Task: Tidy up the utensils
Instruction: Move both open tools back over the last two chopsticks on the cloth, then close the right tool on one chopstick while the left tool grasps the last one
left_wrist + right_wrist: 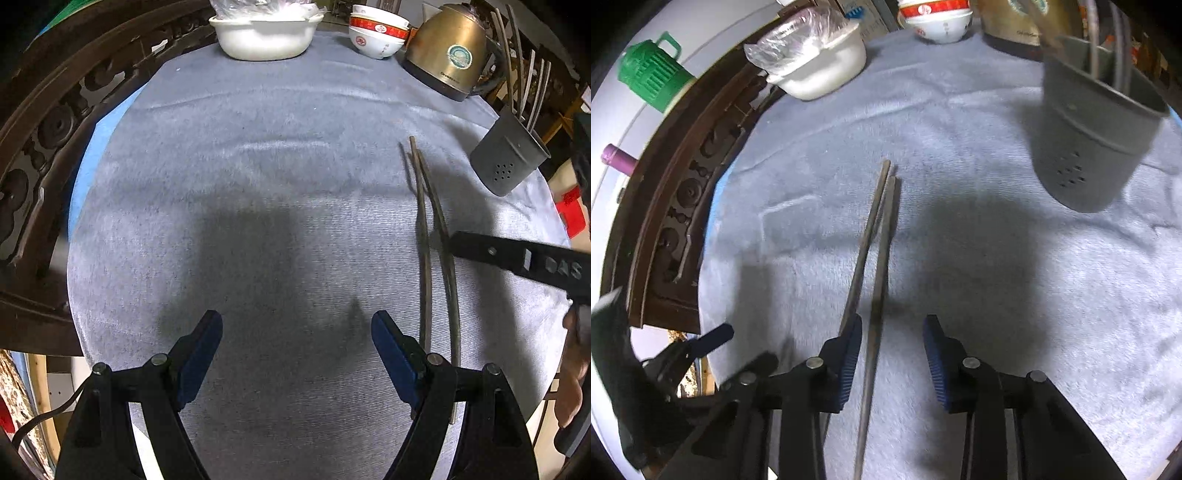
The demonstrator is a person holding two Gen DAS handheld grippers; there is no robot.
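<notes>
Two dark chopsticks [424, 258] lie side by side on the blue-grey cloth [258, 166], pointing away from me. My right gripper [892, 328] is low over their near half. One chopstick [884, 236] runs up between the blue pads and the other passes by the left pad [849, 350]. A gap still shows on the right side, so the jaws stand open. One black finger of the right gripper [480, 247] reaches the chopsticks in the left wrist view. My left gripper [295, 321] is open over bare cloth, left of the chopsticks. A grey perforated utensil holder [1097, 147] stands at the far right.
Thin utensils [532, 92] stick up from the holder [506, 158]. At the far edge stand a white bowl with plastic wrap [264, 37], stacked red-and-white bowls [376, 33] and a brass kettle [447, 48]. Carved dark woodwork [55, 129] borders the left side. A hand [576, 369] shows at right.
</notes>
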